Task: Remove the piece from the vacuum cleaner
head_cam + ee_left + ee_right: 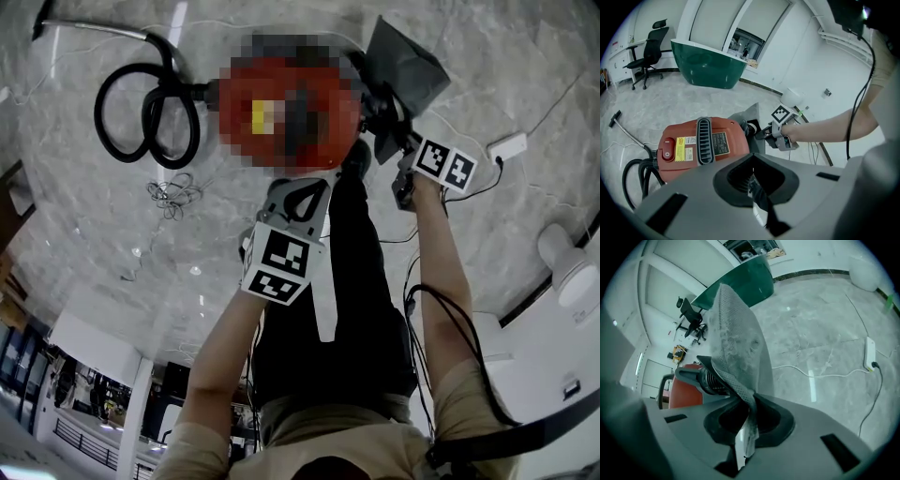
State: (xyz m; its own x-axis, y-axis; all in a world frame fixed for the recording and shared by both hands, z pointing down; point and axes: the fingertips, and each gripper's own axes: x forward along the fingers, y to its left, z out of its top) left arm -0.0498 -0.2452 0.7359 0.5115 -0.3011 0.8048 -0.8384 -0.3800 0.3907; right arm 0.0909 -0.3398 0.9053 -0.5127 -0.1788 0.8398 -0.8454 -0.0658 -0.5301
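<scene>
On my feed the vacuum cleaner has a red body with a black ribbed grille down its top, a yellow-and-white label, a black label and a red switch. Its hose is black. The cloth piece is mid grey, with a fine dotted weave and paler dusty blotches. The floor is pale grey marble with white veining. The left claw and right claw have light grey shells around black openings, and their cubes carry black-and-white square markers. The curved bench at the back is deep green. The power strip is white.
</scene>
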